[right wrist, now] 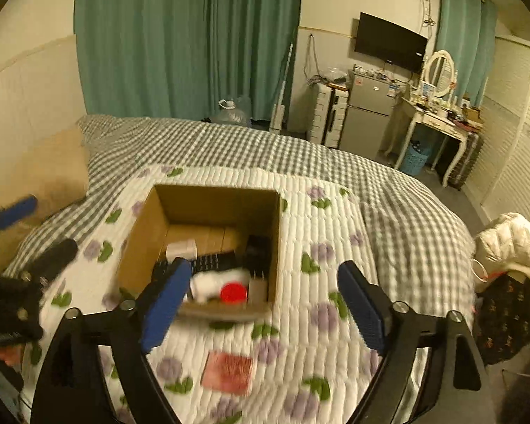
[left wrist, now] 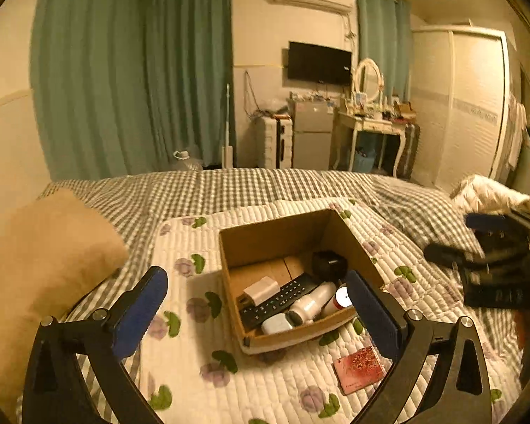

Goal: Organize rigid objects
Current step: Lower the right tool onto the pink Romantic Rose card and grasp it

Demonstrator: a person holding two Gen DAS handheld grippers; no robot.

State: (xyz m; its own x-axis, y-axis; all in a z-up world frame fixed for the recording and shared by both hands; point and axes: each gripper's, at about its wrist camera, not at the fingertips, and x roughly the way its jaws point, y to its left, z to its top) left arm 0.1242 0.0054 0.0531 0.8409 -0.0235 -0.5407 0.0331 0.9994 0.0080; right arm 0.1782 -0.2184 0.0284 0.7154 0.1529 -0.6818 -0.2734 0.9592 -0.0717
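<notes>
An open cardboard box (left wrist: 229,247) (right wrist: 141,226) sits on a white flowered quilt (left wrist: 265,388) on the bed. Inside lie a black remote (left wrist: 275,300), a white charger (left wrist: 261,289), a white bottle (left wrist: 311,305), a red-capped bottle (right wrist: 233,291), a black adapter (left wrist: 328,265) and a small pale case (left wrist: 277,323). A pink card-like packet (left wrist: 358,369) (right wrist: 228,372) lies on the quilt in front of the box. My left gripper (left wrist: 261,314) is open and empty above the box's near edge. My right gripper (right wrist: 265,304) is open and empty, above the box's near right corner.
The bed has a grey checked cover (right wrist: 265,148). A tan pillow (left wrist: 42,265) lies at the left. A white jacket (right wrist: 508,240) lies at the bed's right edge. A fridge, dressing table and wardrobe stand beyond the bed.
</notes>
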